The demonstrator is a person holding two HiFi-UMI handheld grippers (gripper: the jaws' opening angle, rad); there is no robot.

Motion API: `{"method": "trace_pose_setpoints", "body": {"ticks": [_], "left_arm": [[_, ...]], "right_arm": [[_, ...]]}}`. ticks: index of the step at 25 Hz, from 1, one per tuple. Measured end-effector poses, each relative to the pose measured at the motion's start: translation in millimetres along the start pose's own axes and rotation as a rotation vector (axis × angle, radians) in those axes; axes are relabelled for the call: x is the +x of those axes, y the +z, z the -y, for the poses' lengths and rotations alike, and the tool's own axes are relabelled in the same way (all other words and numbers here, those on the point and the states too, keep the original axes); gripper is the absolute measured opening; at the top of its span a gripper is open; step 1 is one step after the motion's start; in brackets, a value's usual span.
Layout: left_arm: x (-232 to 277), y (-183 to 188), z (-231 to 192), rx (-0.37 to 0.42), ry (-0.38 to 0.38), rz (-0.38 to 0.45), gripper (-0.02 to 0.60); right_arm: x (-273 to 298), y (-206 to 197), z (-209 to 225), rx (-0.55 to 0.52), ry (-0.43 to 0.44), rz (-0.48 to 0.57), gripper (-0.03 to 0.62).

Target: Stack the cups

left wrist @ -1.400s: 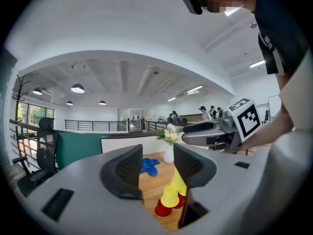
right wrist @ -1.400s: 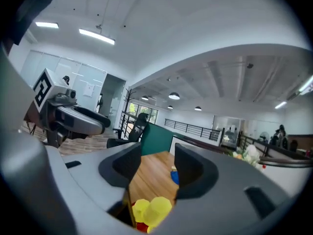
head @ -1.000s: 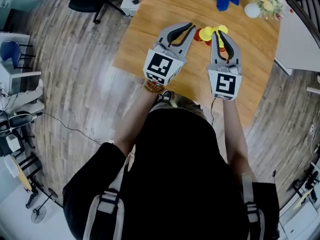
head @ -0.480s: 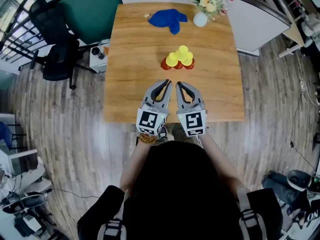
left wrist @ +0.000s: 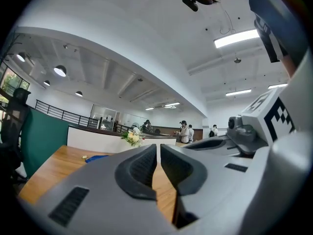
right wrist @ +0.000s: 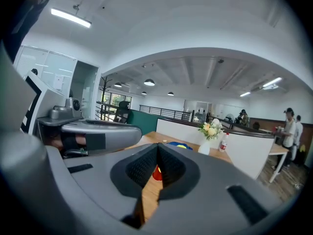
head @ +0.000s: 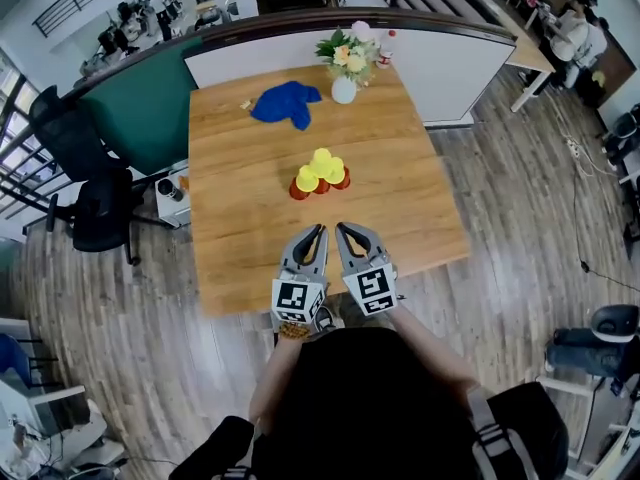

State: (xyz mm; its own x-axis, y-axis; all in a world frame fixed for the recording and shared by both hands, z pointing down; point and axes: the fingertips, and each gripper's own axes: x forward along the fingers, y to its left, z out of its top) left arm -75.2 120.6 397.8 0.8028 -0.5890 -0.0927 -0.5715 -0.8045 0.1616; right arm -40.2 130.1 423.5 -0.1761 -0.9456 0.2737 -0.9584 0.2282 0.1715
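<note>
Holding left gripper [head: 318, 231] and right gripper [head: 341, 229] side by side over table's [head: 232, 230] near edge, tips pointing away from the body. Both pressed together, pinching nothing. Ahead, well apart from the tips: cups [head: 320, 173], yellow and red, clustered mid-table. Farther back, blue cloth [head: 285, 103] and vase [head: 343, 89] of flowers near the far edge.

The cups [head: 320, 172] cluster on the desk [head: 240, 228], well ahead of the closed jaws of the left gripper [head: 319, 232] and right gripper [head: 341, 229].
</note>
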Motion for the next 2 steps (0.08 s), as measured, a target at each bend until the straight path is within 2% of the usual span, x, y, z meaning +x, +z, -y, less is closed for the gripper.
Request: {"method": "trace_pose_setpoints", "body": {"ticks": [2], "left_arm": [[1.2, -1.3, 5.9, -0.009, -0.011, -0.001, 0.042]], "right_arm": [[-5.0, -1.4, 3.3, 0.002, -0.013, -0.003, 0.005]]}}
